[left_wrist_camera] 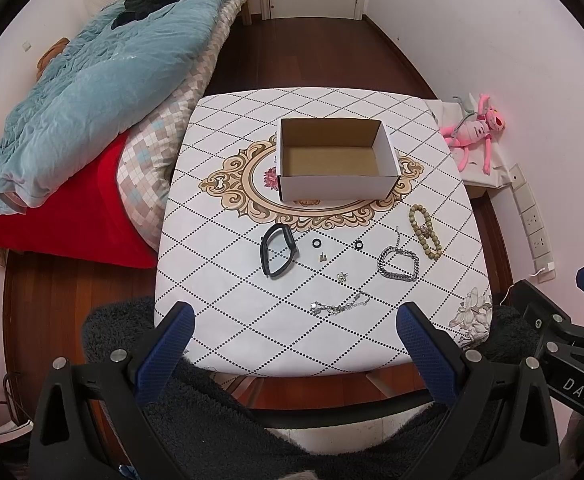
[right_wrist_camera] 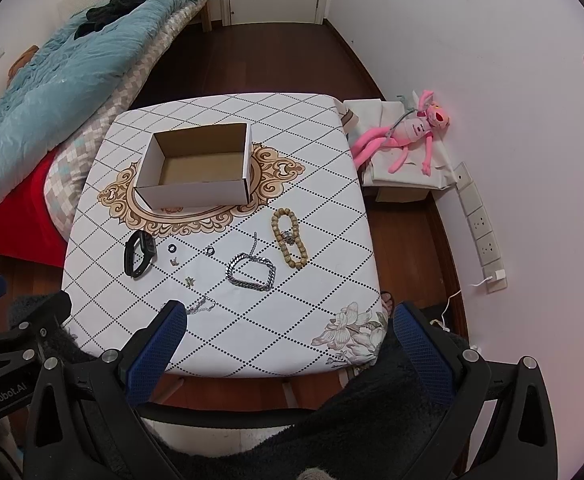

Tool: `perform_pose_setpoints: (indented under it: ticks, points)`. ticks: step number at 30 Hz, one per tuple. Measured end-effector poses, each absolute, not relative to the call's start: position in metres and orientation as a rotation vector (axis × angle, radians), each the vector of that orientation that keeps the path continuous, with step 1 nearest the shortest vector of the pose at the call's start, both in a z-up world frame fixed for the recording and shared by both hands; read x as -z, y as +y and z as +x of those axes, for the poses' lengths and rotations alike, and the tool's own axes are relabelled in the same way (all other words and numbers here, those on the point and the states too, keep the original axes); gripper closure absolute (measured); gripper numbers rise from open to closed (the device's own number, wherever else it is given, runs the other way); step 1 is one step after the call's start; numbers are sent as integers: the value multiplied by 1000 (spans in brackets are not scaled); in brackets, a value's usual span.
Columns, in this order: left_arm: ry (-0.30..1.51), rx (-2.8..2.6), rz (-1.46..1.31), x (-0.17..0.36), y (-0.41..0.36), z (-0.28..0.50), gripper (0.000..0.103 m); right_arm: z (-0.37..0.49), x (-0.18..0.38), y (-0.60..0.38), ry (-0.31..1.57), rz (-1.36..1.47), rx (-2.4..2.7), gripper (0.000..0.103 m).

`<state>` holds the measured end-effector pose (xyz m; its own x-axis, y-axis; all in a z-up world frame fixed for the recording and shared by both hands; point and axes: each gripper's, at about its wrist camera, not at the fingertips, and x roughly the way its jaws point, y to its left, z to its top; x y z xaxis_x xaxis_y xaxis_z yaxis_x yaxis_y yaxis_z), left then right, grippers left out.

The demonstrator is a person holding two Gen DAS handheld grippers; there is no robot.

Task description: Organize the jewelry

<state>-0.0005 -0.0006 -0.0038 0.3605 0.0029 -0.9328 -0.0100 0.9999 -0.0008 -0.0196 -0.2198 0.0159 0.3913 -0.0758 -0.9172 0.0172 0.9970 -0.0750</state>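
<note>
An empty open cardboard box (left_wrist_camera: 334, 160) (right_wrist_camera: 196, 168) stands on the patterned table (left_wrist_camera: 252, 328) (right_wrist_camera: 312, 288). In front of it lie a black wristband (left_wrist_camera: 278, 250) (right_wrist_camera: 139, 258), two small black rings (left_wrist_camera: 316, 243) (left_wrist_camera: 358, 245), small earrings (left_wrist_camera: 323, 257) (left_wrist_camera: 342, 277), a thick silver chain bracelet (left_wrist_camera: 398, 266) (right_wrist_camera: 251, 271), a thin silver chain (left_wrist_camera: 340, 305) (right_wrist_camera: 201, 306) and a wooden bead bracelet (left_wrist_camera: 425, 232) (right_wrist_camera: 289, 237). My left gripper (left_wrist_camera: 296, 320) is open and empty above the table's near edge. My right gripper (right_wrist_camera: 290, 320) is open and empty there too.
A bed with a blue quilt (left_wrist_camera: 84, 80) and red sheet (left_wrist_camera: 52, 216) lies left of the table. A pink plush toy (right_wrist_camera: 404, 136) rests on a covered box at the right. Wall sockets (right_wrist_camera: 484, 236) line the right wall. A dark fuzzy garment (right_wrist_camera: 372, 420) sits below the grippers.
</note>
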Motion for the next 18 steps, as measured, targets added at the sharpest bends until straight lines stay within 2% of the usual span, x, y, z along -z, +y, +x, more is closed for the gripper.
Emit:
perform_pose_setpoints:
  ticks: [18]
  points:
    - [1191, -12, -9, 0, 1, -1, 0, -18, -21, -220, 1161, -55, 56, 0]
